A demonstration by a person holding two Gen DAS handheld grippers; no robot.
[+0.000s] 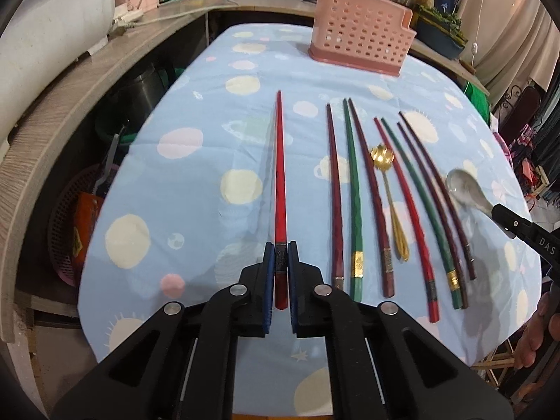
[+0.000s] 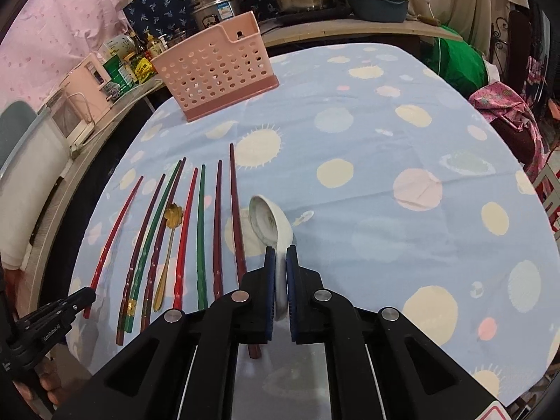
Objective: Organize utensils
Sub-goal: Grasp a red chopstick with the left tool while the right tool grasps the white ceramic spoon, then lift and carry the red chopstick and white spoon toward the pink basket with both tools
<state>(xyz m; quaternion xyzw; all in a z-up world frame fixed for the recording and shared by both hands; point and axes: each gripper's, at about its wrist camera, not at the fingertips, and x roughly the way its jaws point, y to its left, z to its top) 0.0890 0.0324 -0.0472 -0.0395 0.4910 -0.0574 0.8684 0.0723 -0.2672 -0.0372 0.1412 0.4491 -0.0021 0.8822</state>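
The left tongs point(image 1: 280, 257) clench the red chopstick point(image 1: 279, 175), which runs toward twelve o'clock on the worktop point(image 1: 196, 182), while the right tongs point(image 2: 280, 262) clench the white spoon point(image 2: 271, 222), bowl toward eleven o'clock.

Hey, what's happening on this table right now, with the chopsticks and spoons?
A person is sorting utensils with a handheld gripper in each hand. The left gripper is shut on the thick end of a red chopstick that lies apart from the others. The right gripper is shut on the handle of a white ceramic spoon. The other chopsticks and a gold spoon lie in a row on the blue cloth. The pink basket stands at the far end; nothing shows in it.
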